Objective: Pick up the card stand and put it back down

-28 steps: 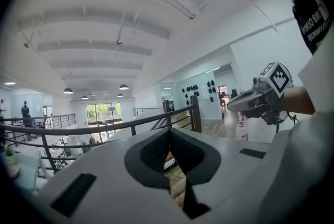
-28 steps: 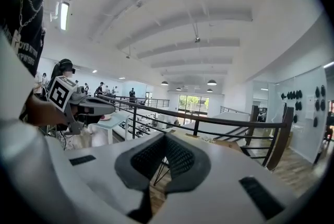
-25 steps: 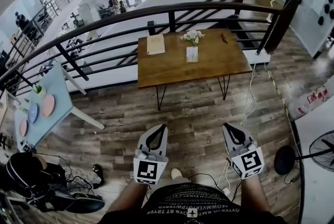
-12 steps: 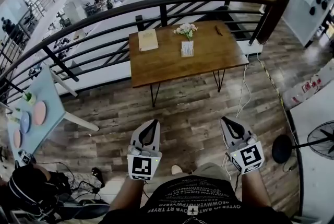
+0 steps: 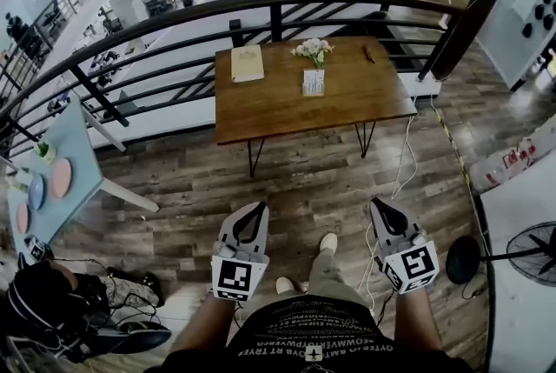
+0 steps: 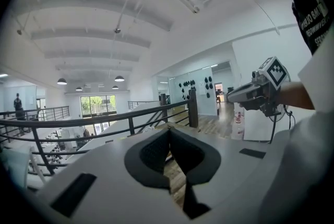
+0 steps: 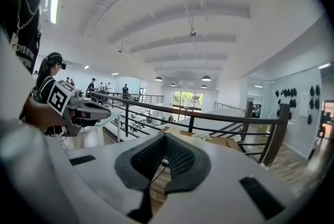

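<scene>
Both grippers are held low in front of the person, out over the plank floor. The left gripper (image 5: 257, 211) has its jaws pressed together with nothing between them. The right gripper (image 5: 380, 206) is the same, tips meeting and empty.

The card stand (image 5: 314, 83) is well apart from both. It stands upright on the wooden table (image 5: 278, 110) by the black railing (image 5: 174, 22), about mid-width and closer to the far edge, just in front of the small bunch of flowers (image 5: 314, 49). A tan booklet (image 5: 248, 63) lies near the far left corner.

I'd call this the approach, with the pick-up not yet begun. The next move calls for getting up to the table's near edge. Then one pair of jaws has to open and line up on the stand's sides, staying clear of the flowers behind it.
</scene>
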Demonstrator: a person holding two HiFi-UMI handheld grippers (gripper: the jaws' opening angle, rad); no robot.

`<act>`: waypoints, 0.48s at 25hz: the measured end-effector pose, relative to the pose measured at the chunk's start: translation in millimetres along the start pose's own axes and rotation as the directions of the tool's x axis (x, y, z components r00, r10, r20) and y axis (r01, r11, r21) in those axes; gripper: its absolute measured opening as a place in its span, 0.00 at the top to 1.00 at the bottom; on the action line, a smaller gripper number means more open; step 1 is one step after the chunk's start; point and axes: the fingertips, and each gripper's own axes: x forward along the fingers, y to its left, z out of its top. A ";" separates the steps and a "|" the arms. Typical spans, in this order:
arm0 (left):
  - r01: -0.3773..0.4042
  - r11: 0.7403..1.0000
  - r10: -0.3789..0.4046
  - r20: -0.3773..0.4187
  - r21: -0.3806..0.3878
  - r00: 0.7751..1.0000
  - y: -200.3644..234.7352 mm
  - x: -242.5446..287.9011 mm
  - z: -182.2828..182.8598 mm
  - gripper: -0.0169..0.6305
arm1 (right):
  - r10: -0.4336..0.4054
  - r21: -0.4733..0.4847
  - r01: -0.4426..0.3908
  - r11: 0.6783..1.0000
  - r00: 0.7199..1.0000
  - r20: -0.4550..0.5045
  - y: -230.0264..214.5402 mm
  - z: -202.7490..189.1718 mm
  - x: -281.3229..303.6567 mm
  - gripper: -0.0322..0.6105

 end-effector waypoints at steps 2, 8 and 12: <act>-0.019 1.000 0.018 -0.013 -0.005 1.000 3.1 7.2 -3.1 0.93 | 0.027 0.034 -0.027 0.999 1.000 0.014 -7.4 -1.8 8.9 0.93; -0.072 0.997 0.072 0.005 0.004 0.997 14.0 35.0 17.4 0.94 | 0.087 0.038 -0.092 0.995 0.989 0.122 -34.4 26.3 29.3 0.93; -0.092 0.996 0.091 0.028 0.019 0.995 16.4 51.1 31.7 0.93 | 0.113 -0.069 -0.105 0.992 0.986 0.123 -44.6 36.6 40.1 0.93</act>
